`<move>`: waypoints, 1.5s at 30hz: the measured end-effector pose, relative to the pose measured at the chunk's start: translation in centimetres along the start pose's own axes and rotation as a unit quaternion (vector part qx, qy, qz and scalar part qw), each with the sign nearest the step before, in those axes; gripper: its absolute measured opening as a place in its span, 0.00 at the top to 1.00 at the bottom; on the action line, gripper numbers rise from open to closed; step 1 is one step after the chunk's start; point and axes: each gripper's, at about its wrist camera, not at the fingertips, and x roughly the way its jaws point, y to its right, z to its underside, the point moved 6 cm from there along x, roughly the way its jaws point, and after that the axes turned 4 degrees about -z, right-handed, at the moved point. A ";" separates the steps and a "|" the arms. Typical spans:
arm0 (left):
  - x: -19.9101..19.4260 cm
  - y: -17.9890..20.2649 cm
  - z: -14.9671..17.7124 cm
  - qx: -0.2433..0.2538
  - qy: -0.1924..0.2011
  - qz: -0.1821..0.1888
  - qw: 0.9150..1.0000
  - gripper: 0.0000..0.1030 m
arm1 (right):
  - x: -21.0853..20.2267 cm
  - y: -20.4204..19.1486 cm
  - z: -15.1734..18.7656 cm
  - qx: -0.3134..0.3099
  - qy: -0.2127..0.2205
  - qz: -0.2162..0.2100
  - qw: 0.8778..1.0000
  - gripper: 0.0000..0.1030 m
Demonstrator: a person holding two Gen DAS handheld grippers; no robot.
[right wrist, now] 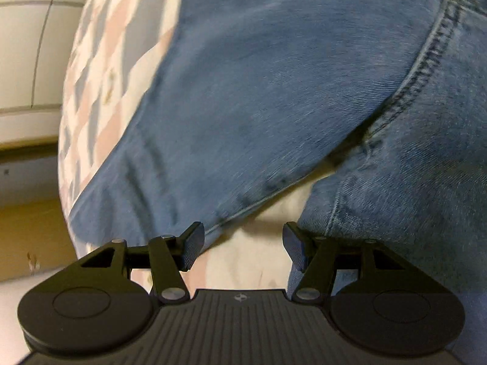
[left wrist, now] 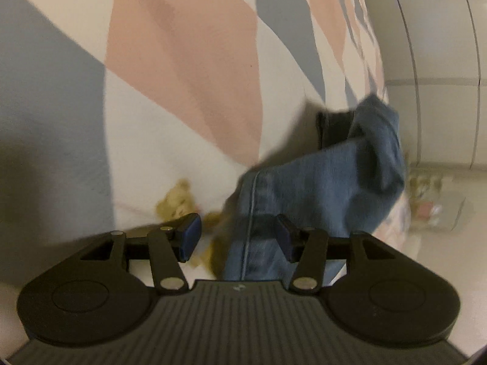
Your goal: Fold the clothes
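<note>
On the patterned bedspread (left wrist: 182, 60): one pair of blue jeans (right wrist: 274, 76) (crumpled), left gripper (left wrist: 239, 240) and right gripper (right wrist: 243, 248) both parted above it, grasping nothing.

Patterned bedsheet (left wrist: 182, 60), small teddy bear (left wrist: 176, 202), tiled wall (left wrist: 441, 45)

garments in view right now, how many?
1: a pair of blue jeans lying on the patterned bedsheet, one leg running past the left gripper, crotch seam ahead of the right gripper. Others may be out of frame.
</note>
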 end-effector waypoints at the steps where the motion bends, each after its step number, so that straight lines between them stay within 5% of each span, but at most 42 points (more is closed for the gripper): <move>1: 0.5 0.1 -0.1 -0.010 0.003 0.009 1.000 0.53 | 0.1 0.3 -0.2 0.008 0.008 0.000 1.000 0.42; 2: 1.0 0.4 -0.2 -0.014 0.004 0.019 1.000 0.54 | 0.1 0.5 -0.3 0.017 0.015 0.000 1.000 0.42; 7: 2.3 3.7 0.4 0.004 -0.005 0.070 0.998 0.93 | -0.3 0.8 -0.9 0.030 0.050 -0.014 0.998 0.43; 9: -0.7 6.8 0.3 0.046 0.028 0.101 0.993 0.94 | -0.8 0.6 -1.2 0.026 0.062 -0.021 0.997 0.68; 10: -2.2 8.3 0.3 0.067 0.045 0.116 0.990 0.95 | -1.1 0.5 -1.3 0.024 0.061 -0.022 0.998 0.70; 15: -14.3 18.6 2.0 0.250 0.147 0.195 0.937 1.00 | -3.2 -1.2 -1.8 -0.014 0.063 -0.046 0.997 0.73; 16: -16.5 20.3 2.5 0.280 0.165 0.208 0.922 0.97 | -3.7 -1.4 -1.9 -0.014 0.065 -0.049 0.997 0.73; 17: -16.7 20.3 2.8 0.297 0.170 0.183 0.922 0.93 | -4.1 -1.5 -2.0 -0.013 0.064 -0.054 0.996 0.73; 18: -17.0 20.2 3.1 0.313 0.174 0.158 0.920 0.74 | -4.4 -1.5 -2.1 -0.014 0.065 -0.054 0.996 0.73; 19: -15.7 18.9 3.1 0.311 0.166 0.123 0.928 0.48 | -4.7 -1.5 -2.1 -0.016 0.065 -0.053 0.996 0.73; 20: -13.7 16.7 2.9 0.288 0.145 0.084 0.943 0.44 | -4.9 -1.6 -2.1 -0.018 0.066 -0.048 0.997 0.73; 23: -8.1 9.0 1.3 0.160 0.092 0.009 0.983 0.49 | -4.9 -1.9 -2.8 -0.015 0.082 -0.044 0.996 0.73; 26: -5.5 3.8 0.6 0.036 0.053 0.003 0.998 0.49 | -5.3 -2.5 -5.7 -0.015 0.116 -0.033 0.993 0.73; 28: -4.8 2.1 1.0 -0.015 0.038 0.010 0.999 0.49 | -5.3 -2.4 -8.0 0.001 0.130 -0.013 0.991 0.73; 33: -4.3 0.4 2.2 -0.029 0.013 -0.001 0.999 0.45 | -4.6 -1.7 -10.5 0.041 0.124 0.000 0.991 0.72; 39: 0.2 -1.3 5.2 -0.138 -0.005 0.054 0.989 0.44 | -4.5 -0.7 -10.2 0.040 0.126 -0.006 0.991 0.73; 42: 2.2 0.0 5.6 -0.132 -0.002 0.069 0.989 0.45 | -4.3 -0.6 -10.4 0.038 0.116 -0.001 0.993 0.72; 45: 3.7 3.0 5.2 -0.091 -0.010 0.076 0.993 0.64 | -4.5 -0.4 -10.4 0.033 0.109 -0.005 0.993 0.72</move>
